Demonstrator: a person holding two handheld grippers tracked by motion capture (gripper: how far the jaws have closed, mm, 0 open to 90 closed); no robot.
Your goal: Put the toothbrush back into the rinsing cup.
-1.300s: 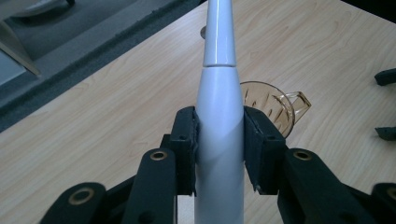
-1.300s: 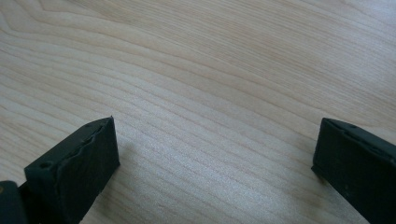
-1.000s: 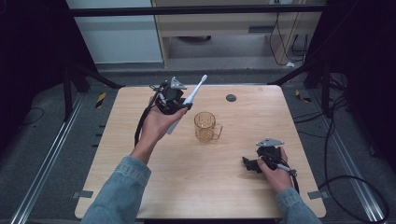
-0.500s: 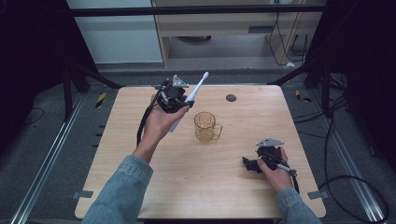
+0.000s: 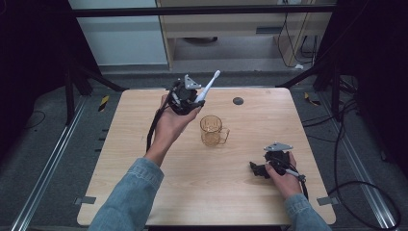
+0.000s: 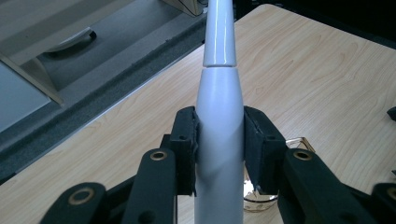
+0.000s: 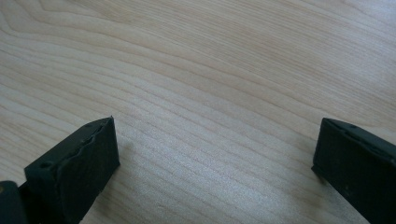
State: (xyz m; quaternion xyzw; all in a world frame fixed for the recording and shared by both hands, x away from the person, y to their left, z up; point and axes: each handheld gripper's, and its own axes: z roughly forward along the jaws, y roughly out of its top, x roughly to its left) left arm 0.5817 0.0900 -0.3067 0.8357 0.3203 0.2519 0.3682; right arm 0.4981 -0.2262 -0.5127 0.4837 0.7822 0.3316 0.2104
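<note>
Resting low on the bench (image 5: pixel 144 144), the right claw (image 5: pixel 260 169) sits in the person's right hand near the front right corner. Its jaws stand wide apart with nothing between them, just bare wood in the right claw view. It looks like it is waiting, out of the way, while the other hand does the work.

A bit farther in, the clear amber cup (image 5: pixel 211 130) stands upright near the middle of the bench, handle to the right. It is open at the top, so it seems ready to take something dropped in from above.

Farther back and up in the air, the left claw (image 5: pixel 188 97) squeezes a white toothbrush (image 5: pixel 208 88). The two black pads (image 6: pixel 184 140) press on the fat part of the handle from both sides, so the grip is snug. The toothbrush (image 6: pixel 219 130) points up and away, tilted toward the far right. It is held above the bench, a little behind and left of the cup, maybe so its lower end can go into the cup.

Some things are hard to see. The lower end of the toothbrush is hidden by the claw and the hand. Its top is cut off in the left claw view. The cup rim only peeks out behind the jaws there. A small dark round thing (image 5: pixel 237 101) lies near the far edge; I cannot tell what it is.
</note>
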